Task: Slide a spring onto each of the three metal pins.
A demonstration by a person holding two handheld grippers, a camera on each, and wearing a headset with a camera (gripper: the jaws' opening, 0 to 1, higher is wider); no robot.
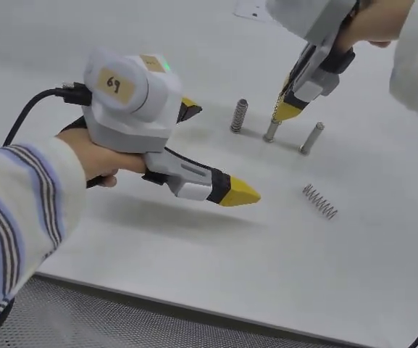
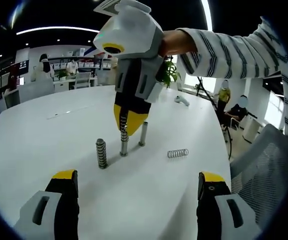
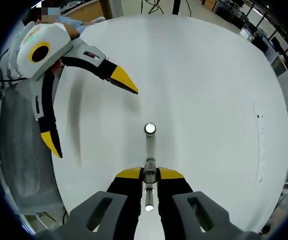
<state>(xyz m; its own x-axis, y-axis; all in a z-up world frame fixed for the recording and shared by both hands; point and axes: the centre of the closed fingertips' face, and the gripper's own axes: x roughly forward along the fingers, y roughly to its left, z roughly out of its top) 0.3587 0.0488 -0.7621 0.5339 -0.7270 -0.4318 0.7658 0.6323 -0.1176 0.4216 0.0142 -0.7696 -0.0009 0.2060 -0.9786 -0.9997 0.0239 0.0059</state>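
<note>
Though partly hidden by the pinching right tool, a spring over a pin; left tool wide open, empty.

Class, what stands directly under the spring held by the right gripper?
An upright metal pin on the table; its top is hidden by the spring and the right gripper.

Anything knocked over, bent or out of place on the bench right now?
Nothing stands out. All three stand upright: the sleeved pin, the middle pin under the held spring in the right tongs, and the bare pin. The loose spring lying flat on the table looks simply unused.
</note>
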